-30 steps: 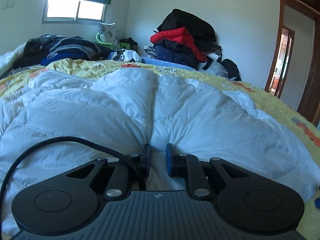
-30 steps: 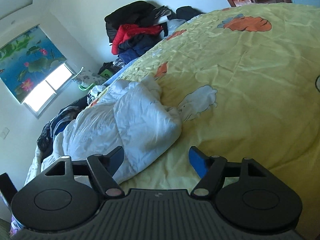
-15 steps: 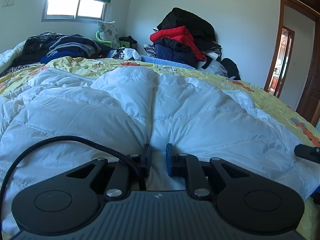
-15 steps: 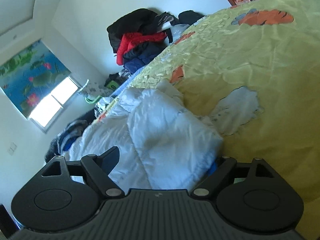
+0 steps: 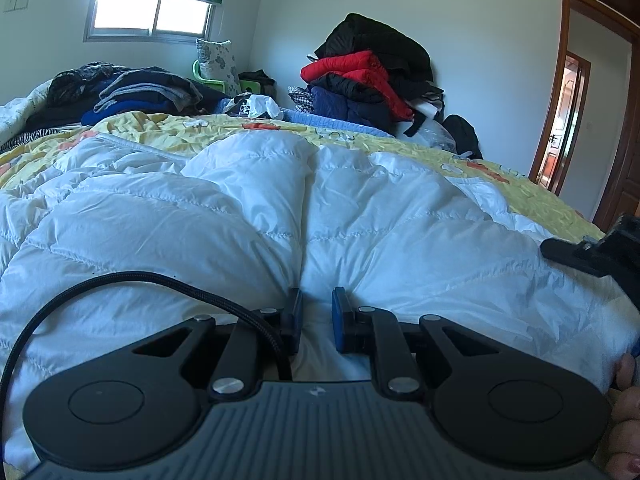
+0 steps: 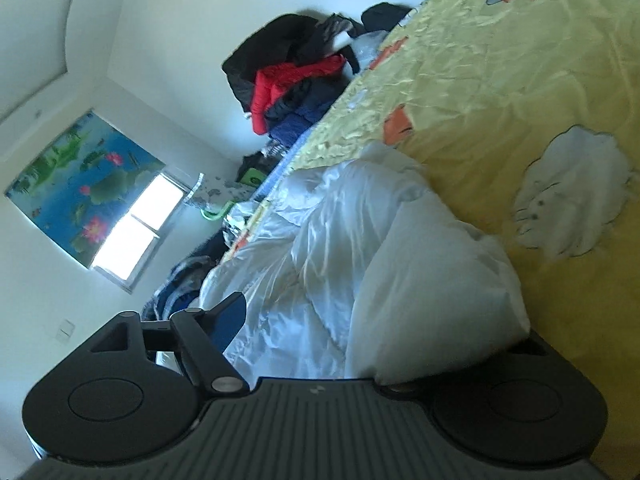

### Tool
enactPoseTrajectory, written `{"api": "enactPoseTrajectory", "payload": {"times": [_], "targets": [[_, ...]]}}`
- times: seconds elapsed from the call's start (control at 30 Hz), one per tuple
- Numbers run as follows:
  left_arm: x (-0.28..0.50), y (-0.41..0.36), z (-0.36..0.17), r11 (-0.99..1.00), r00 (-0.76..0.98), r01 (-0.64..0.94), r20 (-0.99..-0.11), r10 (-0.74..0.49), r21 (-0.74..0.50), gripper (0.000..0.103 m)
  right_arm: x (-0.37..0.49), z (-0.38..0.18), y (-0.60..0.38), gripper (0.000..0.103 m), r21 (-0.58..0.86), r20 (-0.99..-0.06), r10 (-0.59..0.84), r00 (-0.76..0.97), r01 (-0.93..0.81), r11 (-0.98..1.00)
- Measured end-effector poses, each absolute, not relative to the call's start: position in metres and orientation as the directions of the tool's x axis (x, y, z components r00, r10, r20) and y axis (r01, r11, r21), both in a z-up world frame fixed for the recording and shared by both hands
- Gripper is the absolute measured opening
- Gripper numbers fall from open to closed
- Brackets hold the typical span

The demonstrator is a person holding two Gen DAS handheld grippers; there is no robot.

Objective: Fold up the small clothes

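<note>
A white puffy jacket (image 5: 248, 216) lies spread on the yellow bedspread (image 6: 500, 92). My left gripper (image 5: 316, 300) is shut on the jacket's near edge, at its middle seam. In the right wrist view a thick folded corner of the jacket (image 6: 424, 292) sits between the jaws of my right gripper (image 6: 376, 320), which are wide apart and closing. Its upper finger (image 6: 228, 316) shows beside the fabric; the lower finger is hidden under the fold. The right gripper (image 5: 592, 256) also shows at the right edge of the left wrist view.
Piles of dark and red clothes (image 5: 368, 80) lean on the far wall, and more clothes (image 5: 132, 92) are heaped at the back left. A doorway (image 5: 576, 120) opens at the right. A person's fingers (image 5: 626, 396) show at the lower right edge.
My right gripper has moved left onto the jacket's corner and rolled, so the fold now lies between its jaws. It has come into the left wrist view. The left gripper has stayed put.
</note>
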State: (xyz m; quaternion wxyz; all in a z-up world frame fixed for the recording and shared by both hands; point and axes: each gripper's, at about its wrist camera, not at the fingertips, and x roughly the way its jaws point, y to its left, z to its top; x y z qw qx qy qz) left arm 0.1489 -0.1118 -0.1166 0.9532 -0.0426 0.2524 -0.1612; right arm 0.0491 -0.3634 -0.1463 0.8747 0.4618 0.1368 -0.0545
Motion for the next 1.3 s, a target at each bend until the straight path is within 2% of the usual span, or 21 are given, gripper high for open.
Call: {"api": "enactPoseTrajectory", "payload": {"times": [0.07,0.1,0.13,0.3,0.43,0.5,0.63,0.8,0.87,0.97,1.03,1.2,1.3], "targets": [[0.149,-0.112,-0.117,0.945,0.823,0.285,-0.465,-0.327,-0.160,0.015,0.054,-0.148,-0.360,0.062,0.782,-0.312,0.024,0.950,0.243,0.573],[0.148,-0.113,-0.117,0.946,0.824,0.284,-0.464,-0.325,-0.156,0.015,0.056,-0.150,-0.359,0.045,0.785,-0.319,0.031,0.947,0.245,0.569],[0.148,-0.113,-0.117,0.946,0.825,0.283,-0.464,-0.323,-0.155,0.015,0.059,-0.152,-0.359,0.036,0.793,-0.319,0.047,0.947,0.239,0.560],[0.146,-0.115,-0.115,0.947,0.822,0.280,-0.470,-0.322,-0.159,0.015,0.055,-0.143,-0.364,0.022,0.800,-0.298,0.038,0.954,0.228,0.555],[0.135,-0.121,-0.105,0.941,0.822,0.313,-0.461,-0.335,-0.125,0.015,0.045,-0.131,-0.377,0.018,0.828,-0.273,0.042,0.961,0.212,0.518],[0.128,-0.115,-0.095,0.927,0.813,0.345,-0.446,-0.375,-0.150,0.016,0.038,-0.124,-0.389,0.017,0.824,-0.262,0.024,0.965,0.211,0.526],[0.116,-0.091,-0.080,0.925,0.829,0.339,-0.410,-0.380,-0.172,0.016,0.020,-0.111,-0.420,0.017,0.811,-0.266,-0.033,0.964,0.242,0.533],[0.115,-0.046,-0.074,0.969,0.886,0.217,-0.394,-0.245,-0.114,0.016,0.007,-0.093,-0.453,0.017,0.749,-0.295,-0.121,0.948,0.309,0.586],[0.127,-0.035,-0.081,0.976,0.871,0.191,-0.441,-0.218,-0.106,0.016,0.005,-0.083,-0.464,0.017,0.708,-0.315,-0.174,0.933,0.353,0.611],[0.143,-0.031,-0.097,0.961,0.818,0.226,-0.505,-0.276,-0.158,0.016,0.012,-0.062,-0.461,0.018,0.583,-0.338,-0.259,0.905,0.417,0.698],[0.147,-0.031,-0.103,0.957,0.808,0.222,-0.513,-0.288,-0.188,0.016,0.018,-0.046,-0.441,0.018,0.465,-0.315,-0.301,0.900,0.423,0.778],[0.155,-0.026,-0.108,0.943,0.791,0.204,-0.522,-0.318,-0.264,0.016,0.036,-0.011,-0.355,0.018,0.001,-0.182,-0.404,0.897,0.411,0.912],[0.155,-0.023,-0.110,0.936,0.784,0.208,-0.525,-0.333,-0.283,0.016,0.048,0.001,-0.311,0.018,-0.171,-0.104,-0.403,0.909,0.383,0.908]]}}
